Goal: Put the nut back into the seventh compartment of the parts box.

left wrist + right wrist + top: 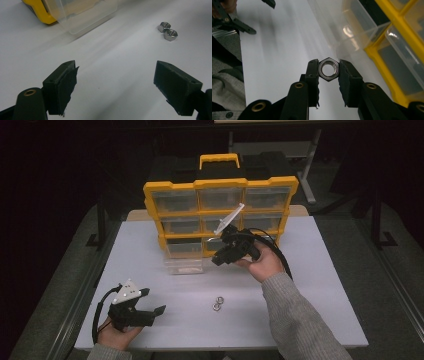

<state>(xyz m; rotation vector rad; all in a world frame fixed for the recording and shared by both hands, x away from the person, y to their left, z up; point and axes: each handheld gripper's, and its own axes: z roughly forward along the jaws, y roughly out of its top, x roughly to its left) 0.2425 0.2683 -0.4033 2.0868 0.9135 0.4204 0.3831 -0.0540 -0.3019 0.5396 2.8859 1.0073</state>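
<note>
A shiny nut (pixel 328 69) is pinched between the two black jaws of the right gripper (pixel 328 72), with its hole facing the camera. Just past the jaw tips, a clear drawer (pixel 352 30) is pulled out of the yellow box (pixel 374 53). From above, the right gripper (pixel 222 254) is seen held up close to the front of the box (pixel 220 185), beside the clear drawer (pixel 183 265).

The left gripper (pixel 115 82) is spread wide, and nothing is held in it. Two more nuts (pixel 168 31) are lying on the white table (pixel 120 62), ahead of it and off to one side, touching each other. From above, the two nuts (pixel 217 303) are seen between the left gripper (pixel 150 306) and the person's right arm.

So one nut is already picked up and looks nearly at the drawer, but it is not dropped in yet. Two nuts are left to be picked up and put away. It cannot be told for sure whether any nuts are inside the drawer already.
</note>
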